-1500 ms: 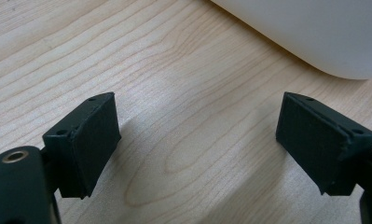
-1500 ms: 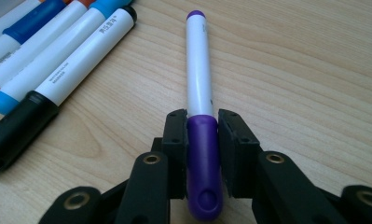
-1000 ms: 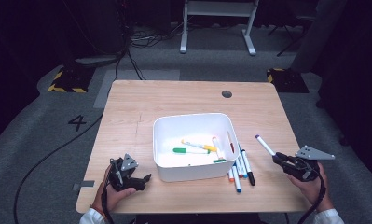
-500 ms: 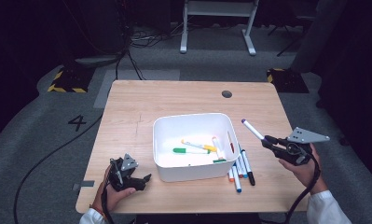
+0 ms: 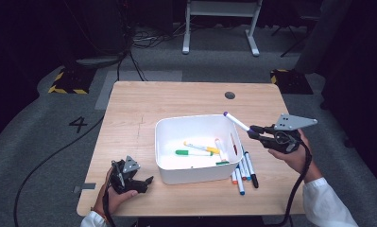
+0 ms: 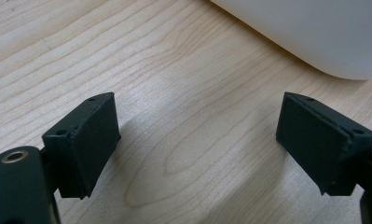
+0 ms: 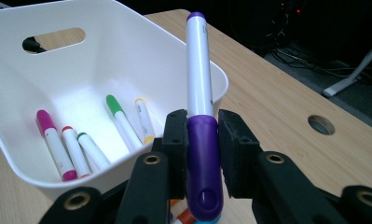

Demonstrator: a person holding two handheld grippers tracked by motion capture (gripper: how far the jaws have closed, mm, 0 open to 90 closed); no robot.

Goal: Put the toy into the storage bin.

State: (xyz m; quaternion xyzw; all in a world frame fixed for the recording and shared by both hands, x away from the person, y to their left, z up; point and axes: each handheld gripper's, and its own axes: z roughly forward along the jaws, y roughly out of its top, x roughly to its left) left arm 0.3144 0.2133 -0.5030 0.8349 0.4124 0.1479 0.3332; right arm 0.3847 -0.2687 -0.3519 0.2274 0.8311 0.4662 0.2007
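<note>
Lifted off the worktop (image 5: 129, 109) since a second ago, the purple marker (image 5: 236, 121) now hangs over the right rim of the white bin (image 5: 195, 125), clamped by its cap end in the right gripper (image 5: 255, 132). Left of the bin, the left gripper (image 5: 146, 181) rests with jaws wide and empty. Released too soon, the marker could glance off the rim and land among the markers (image 5: 245, 170) beside the bin.
</note>
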